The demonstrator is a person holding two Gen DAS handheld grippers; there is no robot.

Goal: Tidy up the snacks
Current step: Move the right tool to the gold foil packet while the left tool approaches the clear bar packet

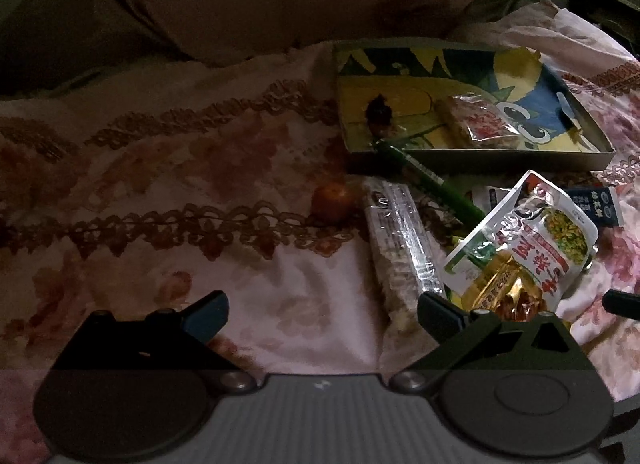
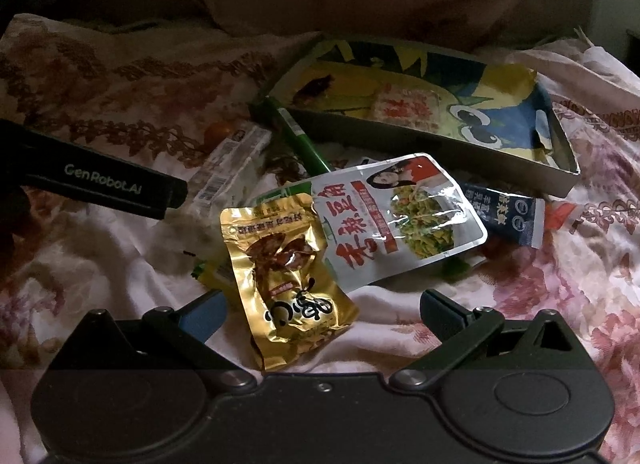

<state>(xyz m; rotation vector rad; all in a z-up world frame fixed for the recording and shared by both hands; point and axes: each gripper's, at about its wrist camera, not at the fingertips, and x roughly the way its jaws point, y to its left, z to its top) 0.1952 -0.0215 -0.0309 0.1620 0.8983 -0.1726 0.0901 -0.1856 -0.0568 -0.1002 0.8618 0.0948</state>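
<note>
Both grippers gape over the snack pile, holding nothing.

The right gripper (image 2: 322, 314) is spread wide with the gold pouch (image 2: 286, 284) lying loose between its fingers; the left gripper (image 1: 322, 314) is likewise released over bare bedspread (image 1: 160, 168). The pouch looks light, crinkly and slick, so I would pinch a flat sealed edge. The tray (image 2: 558, 180) sits beyond it, past the white pouch (image 2: 400, 216).

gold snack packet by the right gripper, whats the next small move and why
Probably ease the right gripper forward and shut it on the gold snack packet. Its jaws are open and empty, and the packet's lower end already lies between them, on top of the pile. The tray behind holds only one wrapped snack, so there is room.
</note>
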